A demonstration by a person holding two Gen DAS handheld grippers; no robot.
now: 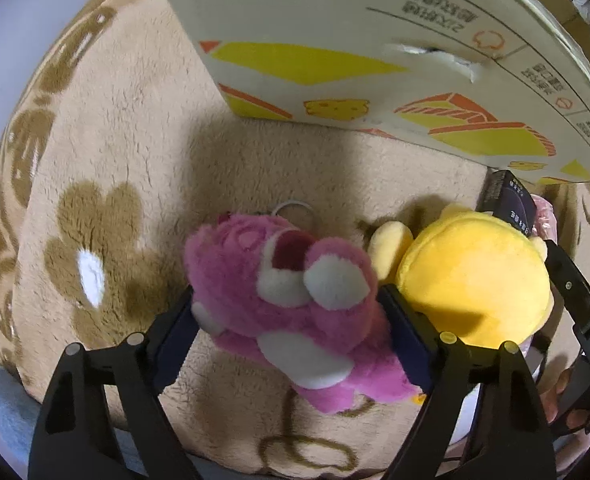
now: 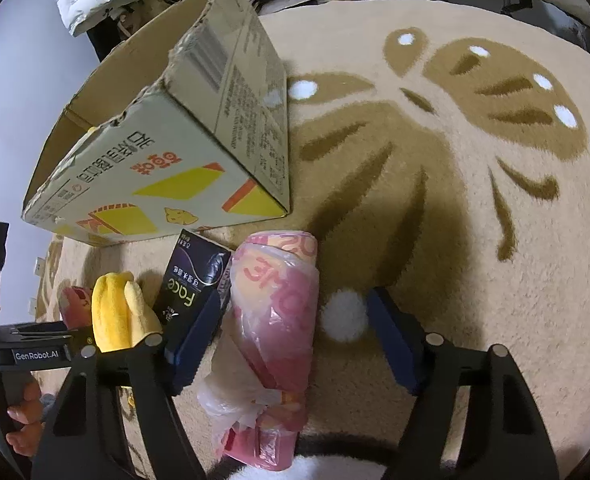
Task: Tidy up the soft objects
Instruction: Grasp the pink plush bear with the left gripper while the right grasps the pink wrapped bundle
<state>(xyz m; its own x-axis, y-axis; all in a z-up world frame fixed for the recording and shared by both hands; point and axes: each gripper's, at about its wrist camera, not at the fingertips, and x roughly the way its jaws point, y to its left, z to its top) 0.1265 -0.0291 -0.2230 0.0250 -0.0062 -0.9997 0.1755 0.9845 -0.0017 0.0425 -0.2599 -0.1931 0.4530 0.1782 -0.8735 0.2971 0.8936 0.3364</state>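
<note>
Left tongs (image 1: 291,320): both pads press the flanks of the pink plush bear (image 1: 295,300), so they are closed onto it; whether the bear is clear of the rug or resting on it I cannot tell.
Pink plush bear: lies between the pads with its white muzzle facing up and a metal key ring (image 1: 293,206) at its far end.
Yellow plush toy (image 1: 475,276): just beside the bear on its right, touching the outer face of the left tongs' right finger.
Right tongs (image 2: 295,332): spread wide and holding nothing; the left pad sits against the pink plastic-wrapped roll (image 2: 277,320), the right pad stands apart from it over a white dot in the rug.
Pink plastic-wrapped roll: lies lengthwise between the fingers, nearer the left one, with loose plastic bunched at its near end.
Dark box (image 2: 195,276): stands tilted just left of the roll, touching it, between the roll and the yellow toy.
Cardboard carton (image 2: 167,160): open-topped, on the rug just beyond the toys; its lower edge runs close to the dark box and the roll's far end.
Rug (image 2: 475,240): beige with brown pattern; a wide bare stretch lies right of the roll, and in the left wrist view another stretch lies left of the bear.
</note>
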